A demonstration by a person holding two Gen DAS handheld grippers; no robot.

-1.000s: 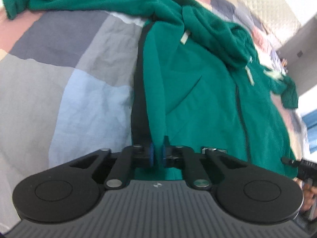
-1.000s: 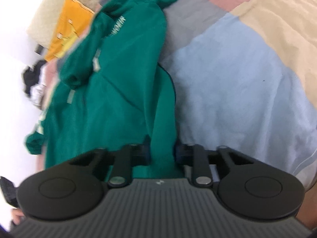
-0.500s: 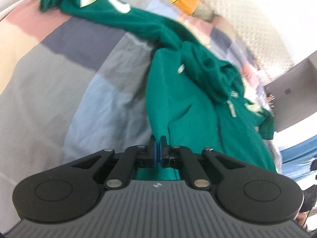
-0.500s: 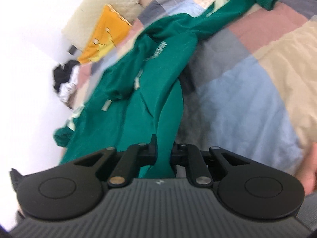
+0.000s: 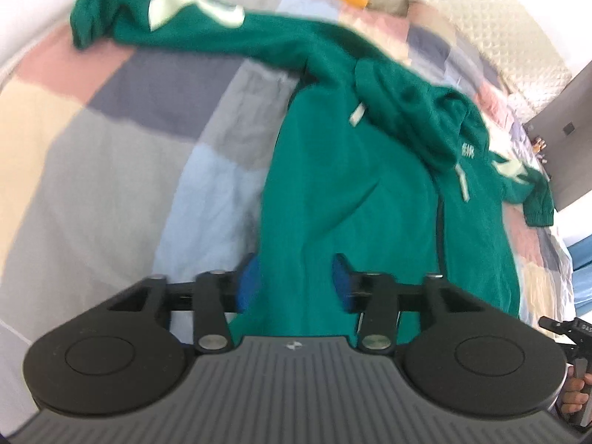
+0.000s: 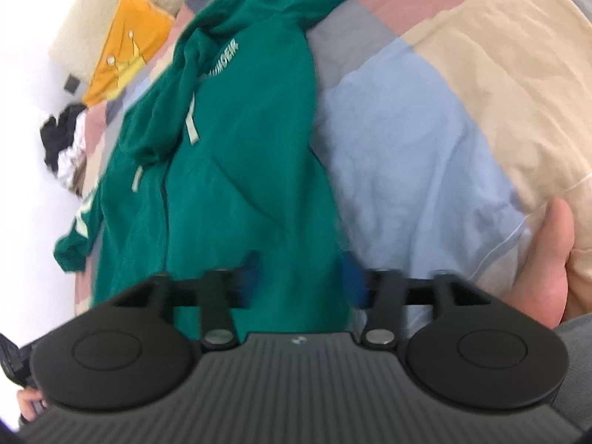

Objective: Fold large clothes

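A green zip hoodie (image 5: pixel 351 192) lies spread on the patchwork bedspread (image 5: pixel 111 155), hood and pale drawstrings toward the headboard, one sleeve stretched to the far left. My left gripper (image 5: pixel 296 283) is open, its blue pads standing either side of the hoodie's bottom hem at its left corner. My right gripper (image 6: pixel 299 281) is open too, its pads either side of the hem at the hoodie's (image 6: pixel 240 140) right corner. The cloth lies loose between both pairs of fingers.
An orange garment (image 6: pixel 125 48) lies by the quilted headboard (image 5: pixel 499 44). A black and white pile of clothes (image 6: pixel 63 140) sits at the bed's far side. A bare hand (image 6: pixel 544 251) shows at the right edge of the right wrist view.
Both grippers were shut on the hoodie's hem and lifted it; now both have opened and let go of the cloth, which lies flat on the bed.
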